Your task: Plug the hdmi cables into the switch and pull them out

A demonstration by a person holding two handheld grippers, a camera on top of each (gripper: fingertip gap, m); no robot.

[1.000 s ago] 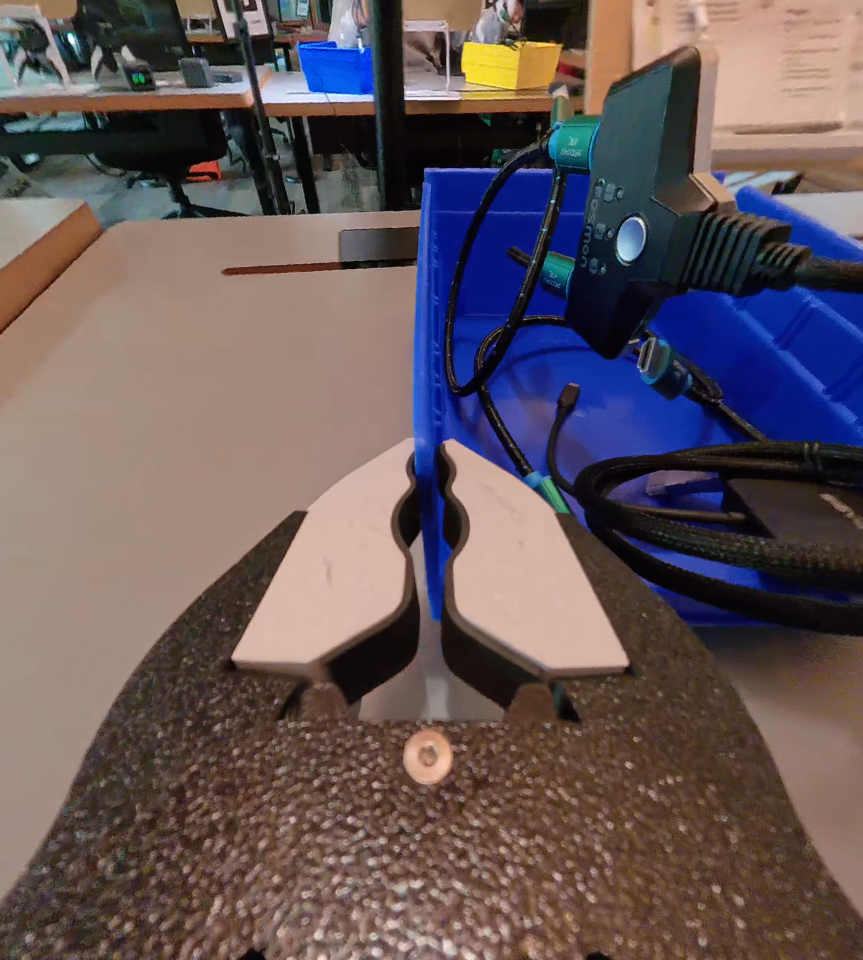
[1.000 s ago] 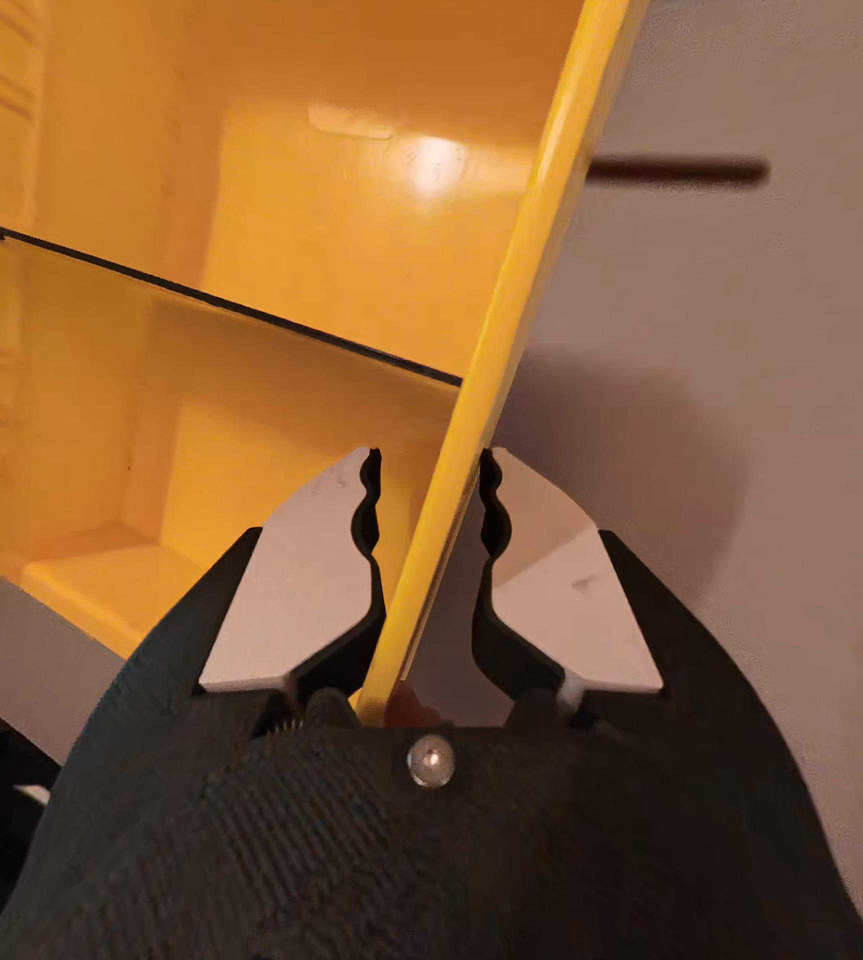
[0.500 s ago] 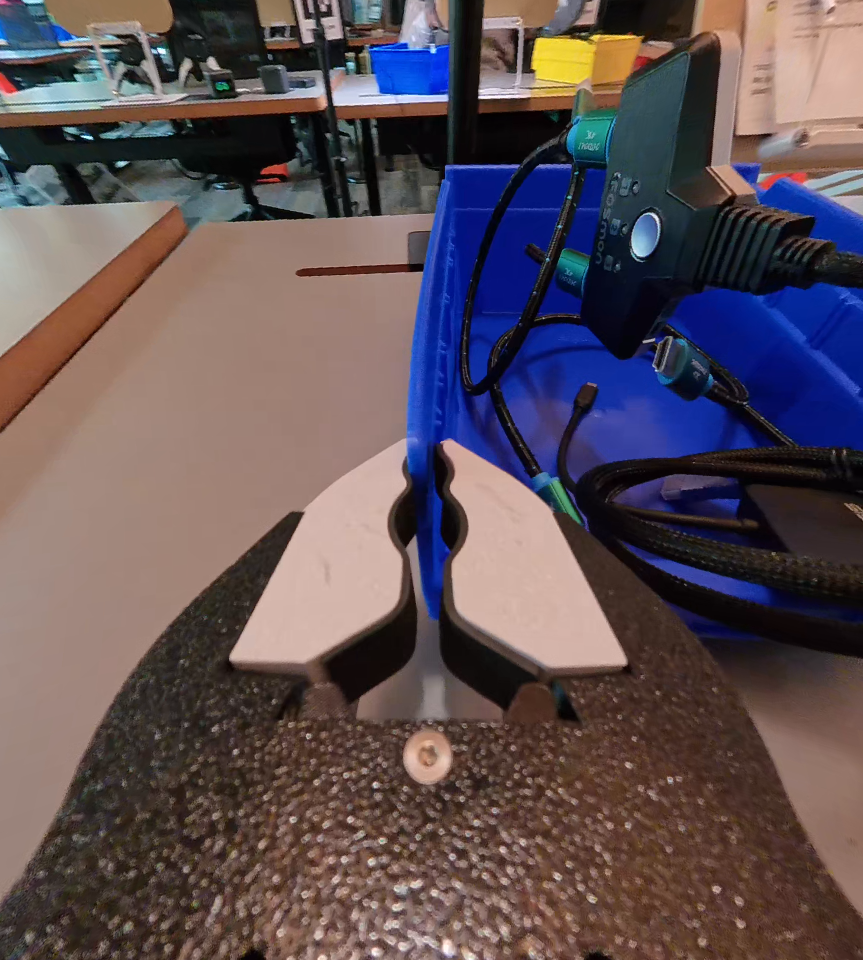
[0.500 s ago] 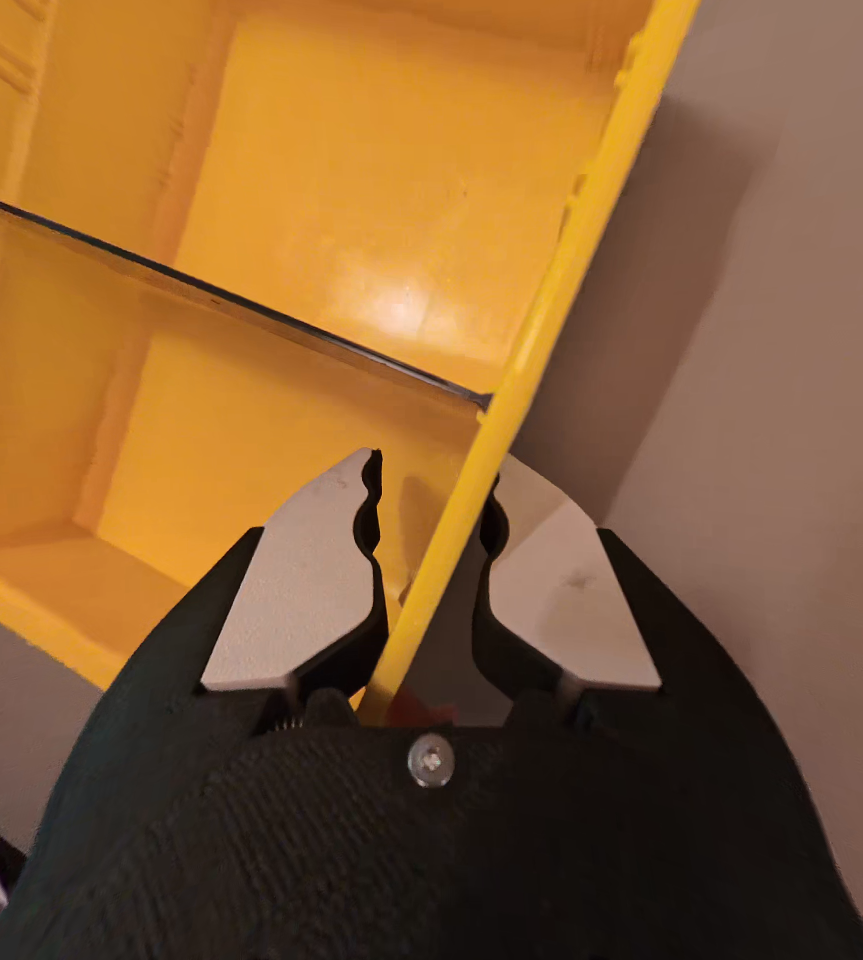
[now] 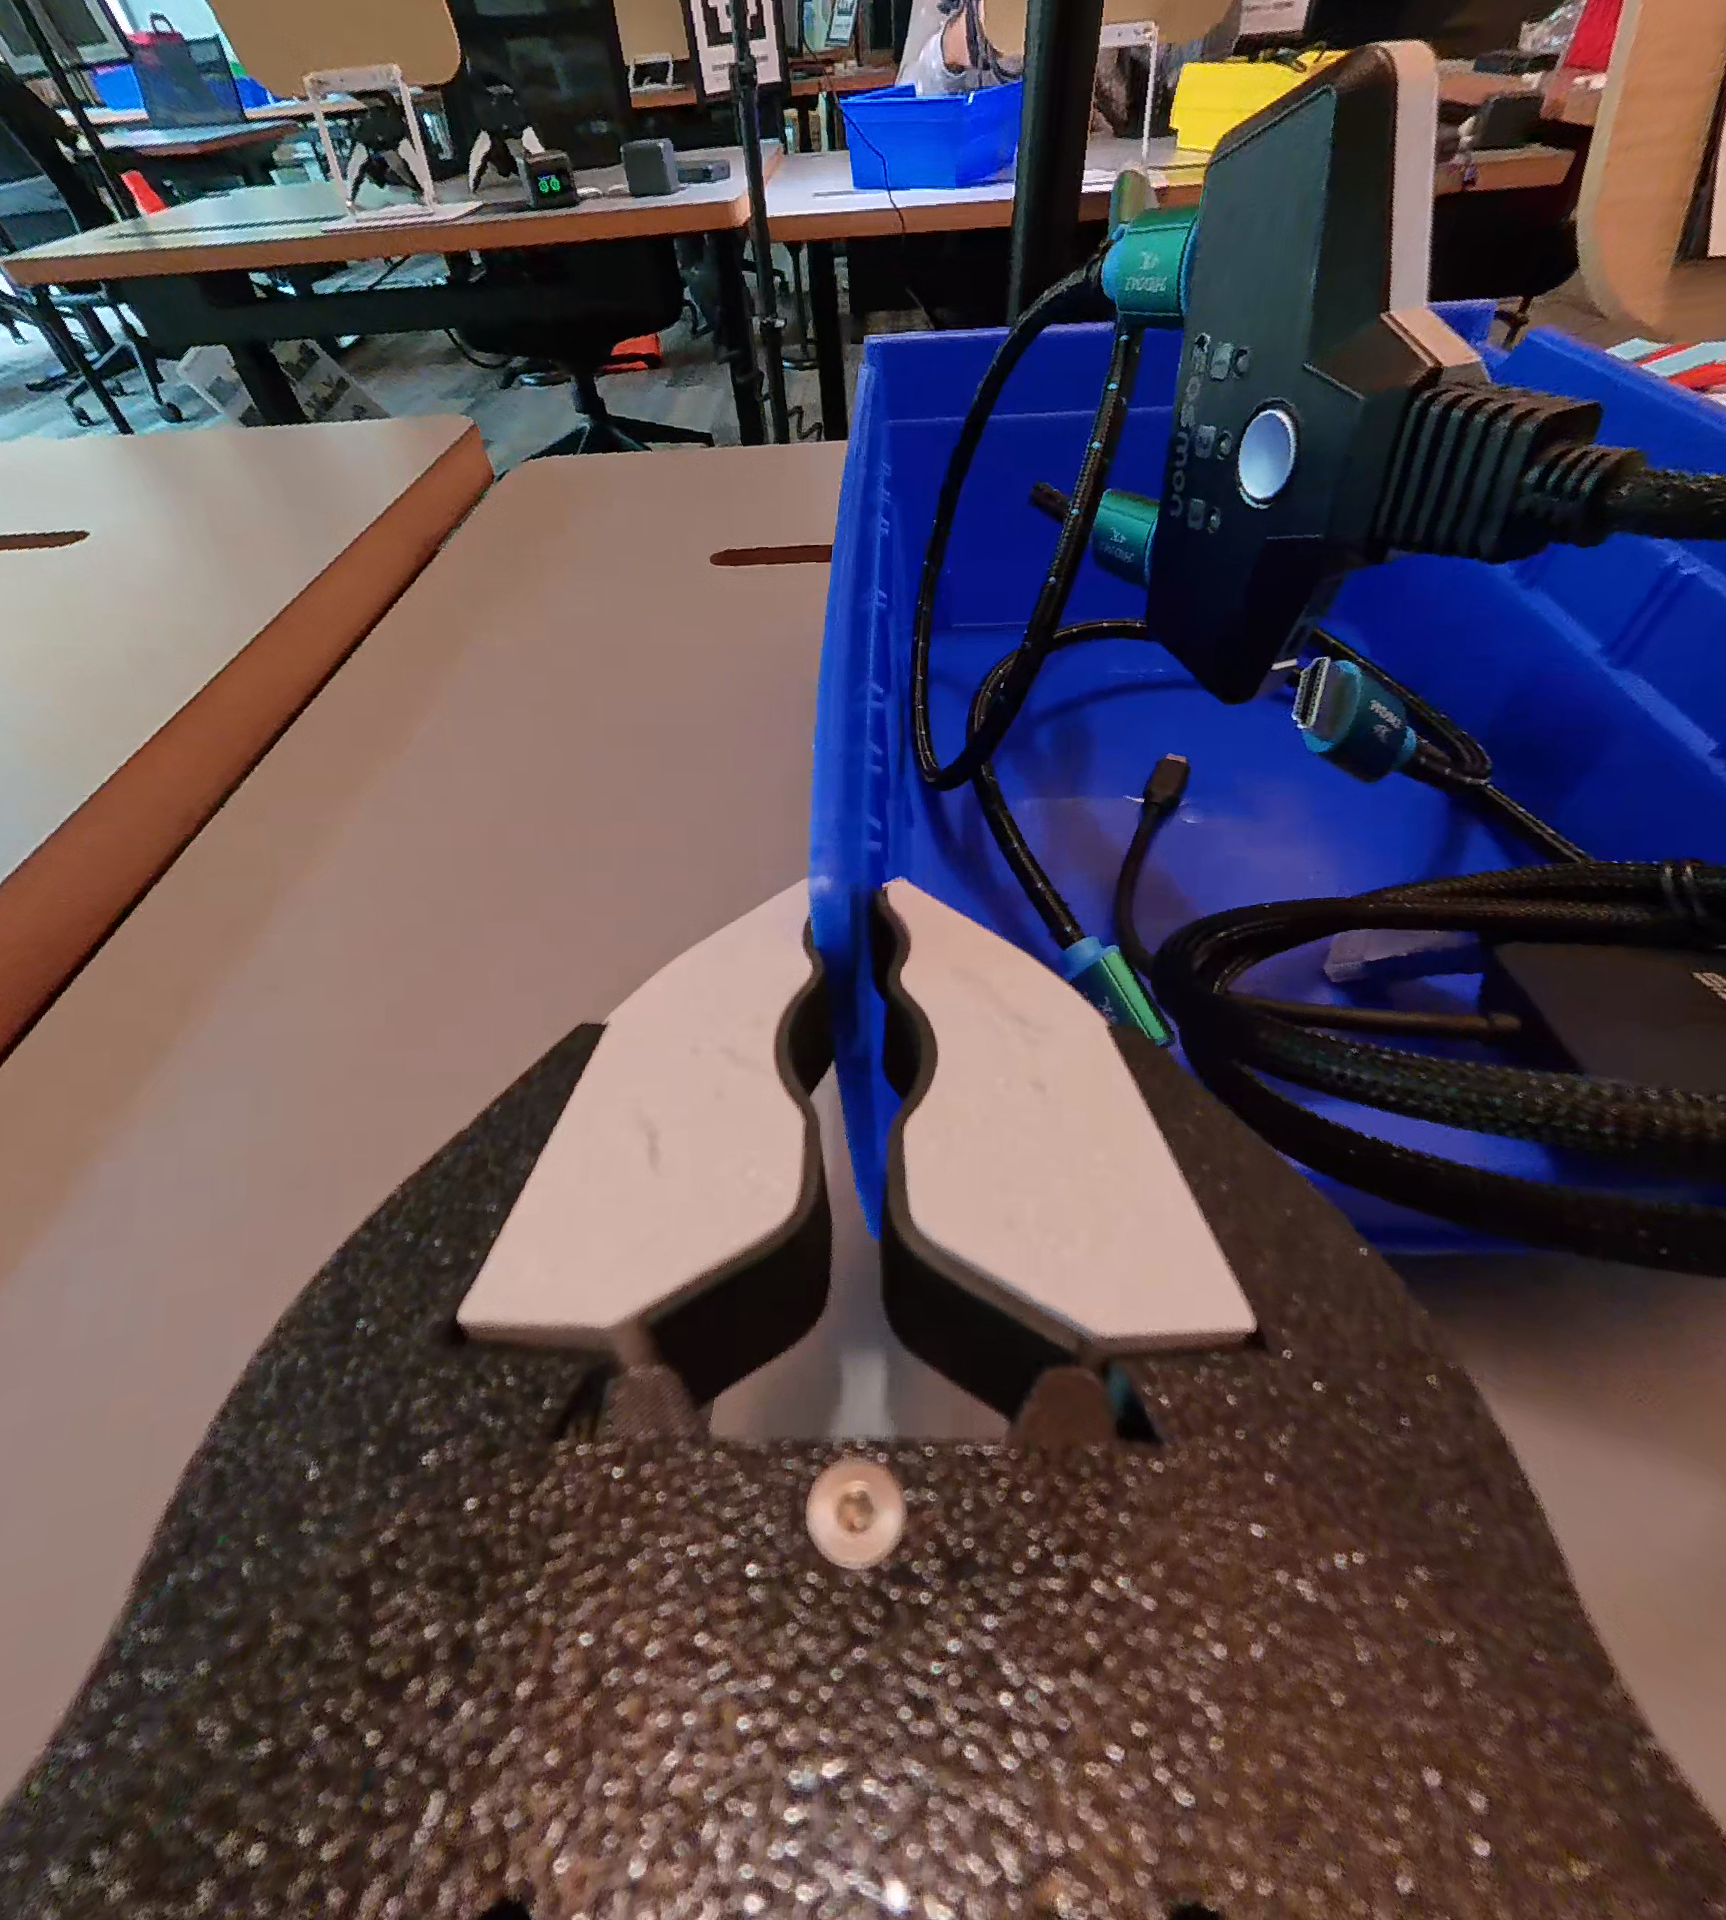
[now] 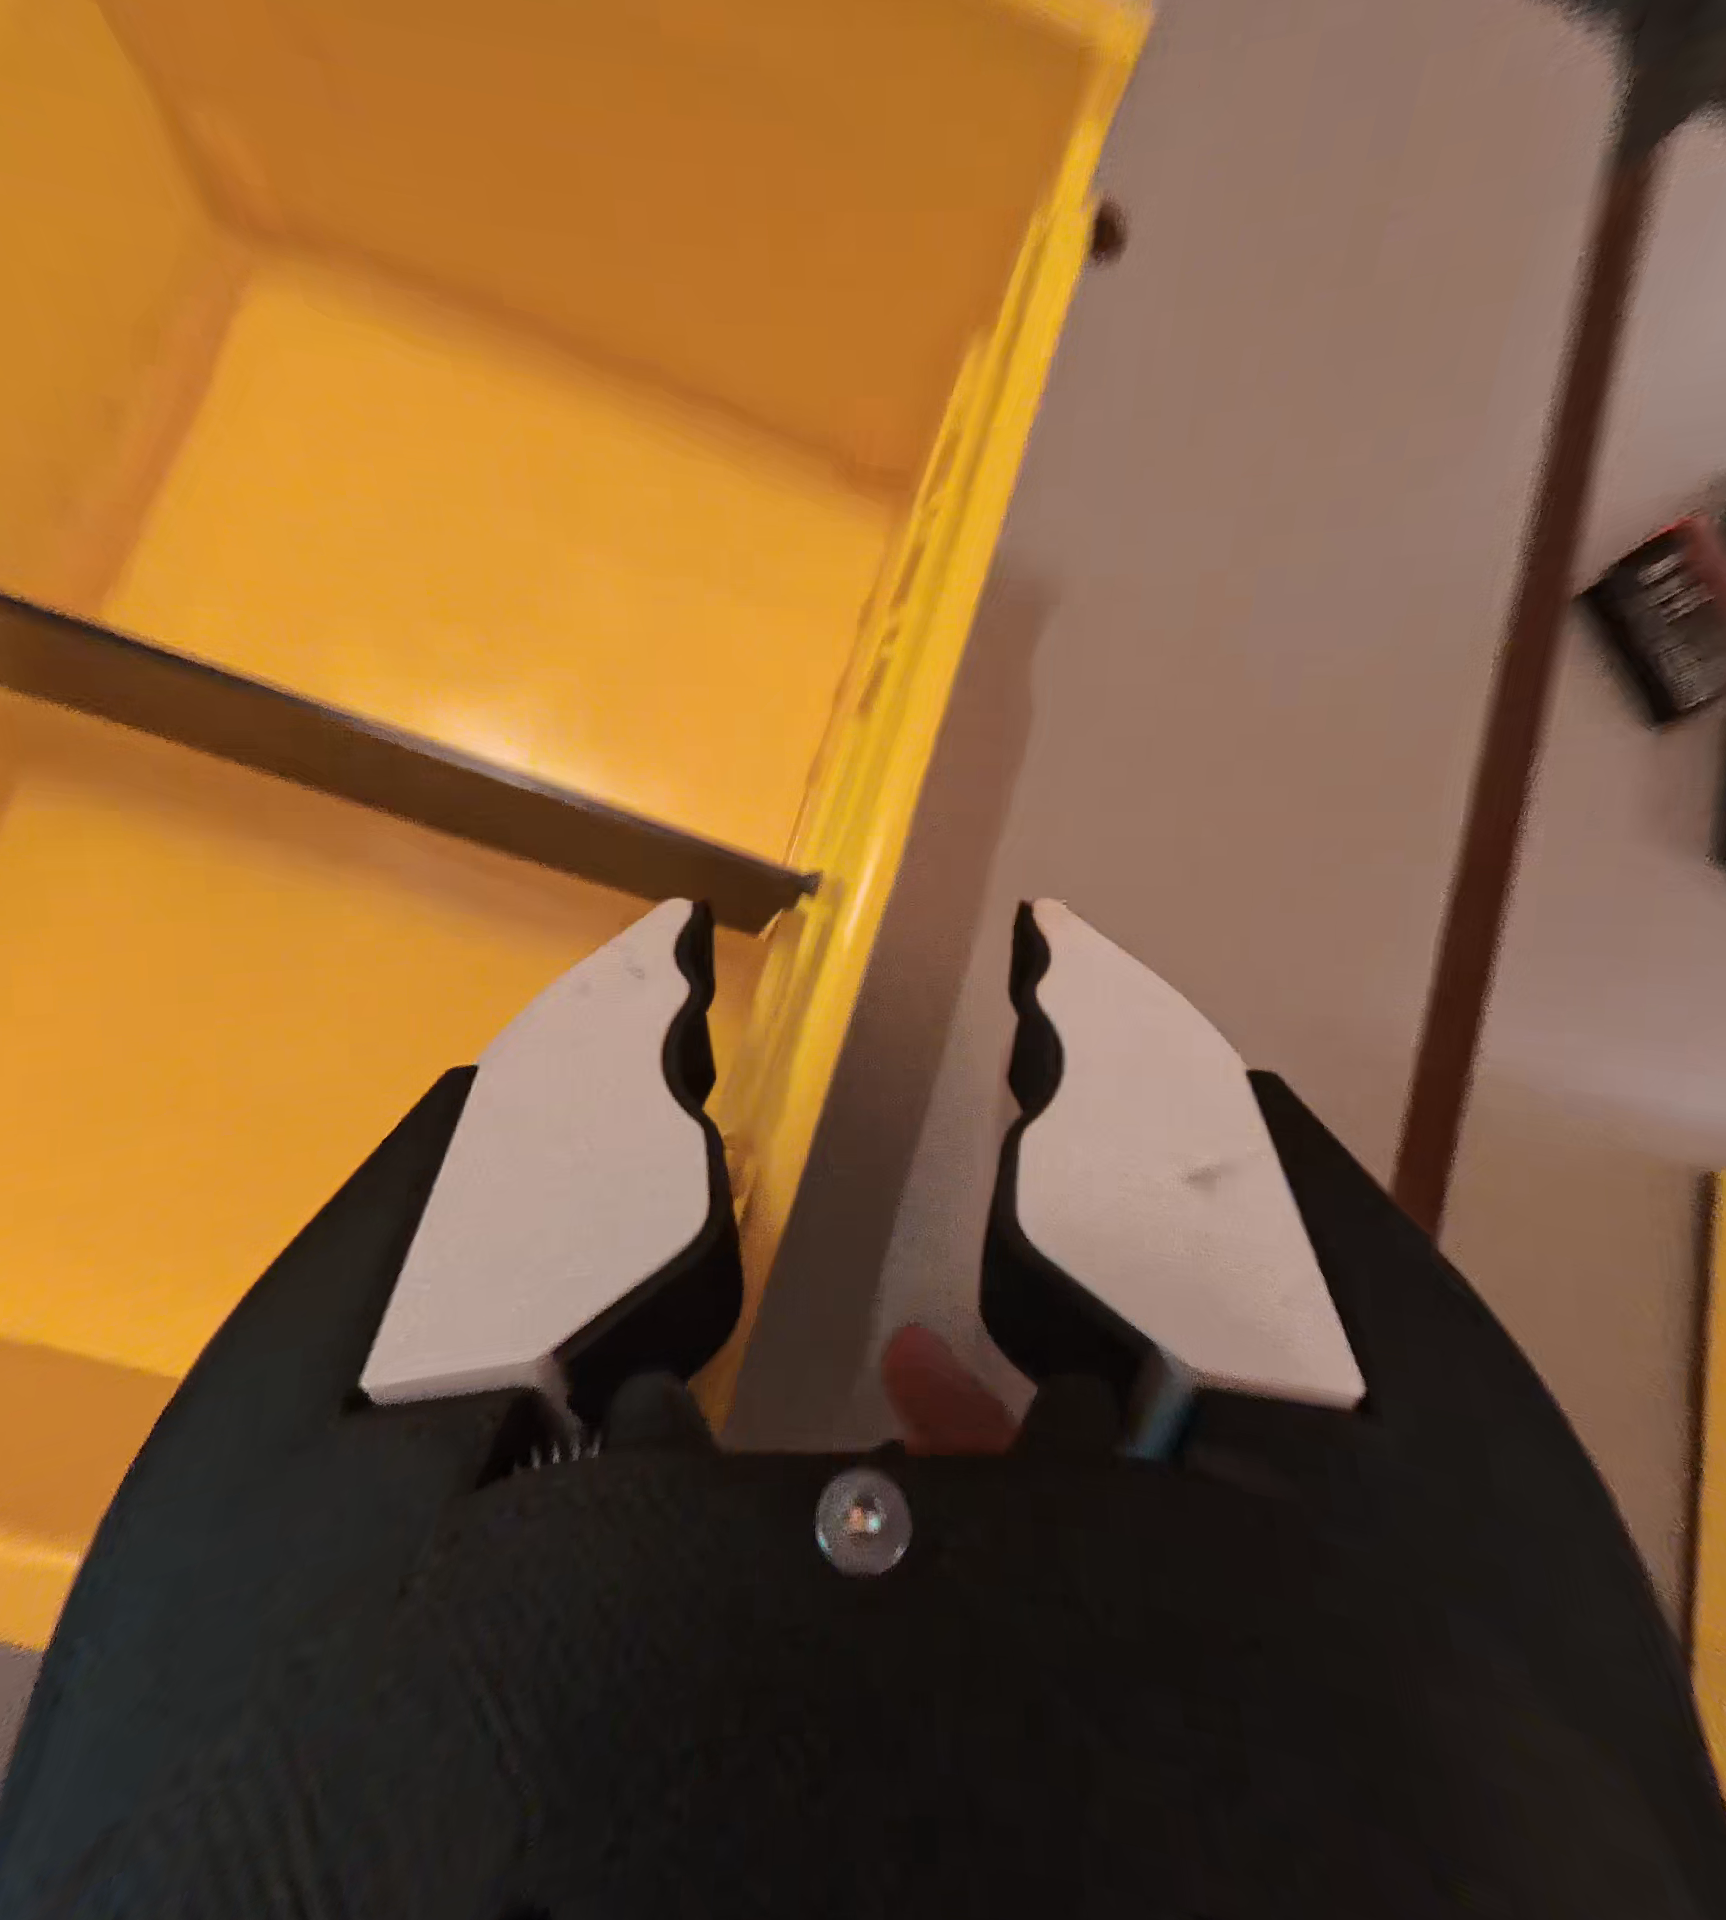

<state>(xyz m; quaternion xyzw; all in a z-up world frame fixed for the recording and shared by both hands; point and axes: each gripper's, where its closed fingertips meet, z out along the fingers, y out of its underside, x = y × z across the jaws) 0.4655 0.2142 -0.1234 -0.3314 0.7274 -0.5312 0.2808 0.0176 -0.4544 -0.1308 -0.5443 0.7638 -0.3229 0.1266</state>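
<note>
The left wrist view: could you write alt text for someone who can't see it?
A handheld tool is clamped on the near wall of a blue bin on a pale table. Inside, a black HDMI switch stands tilted with two teal-ended cables plugged in, one loose plug beside it, above coiled black cable.

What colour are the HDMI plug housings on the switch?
Teal-green HDMI plug housings on the black switch; clearest in the left wrist view.

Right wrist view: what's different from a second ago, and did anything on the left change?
The right hand-held gripper has opened and let go of the yellow bin's wall, which it was clamping before. The left hand-held gripper stays shut on the blue bin's wall; the switch and its cables sit unchanged.
</note>
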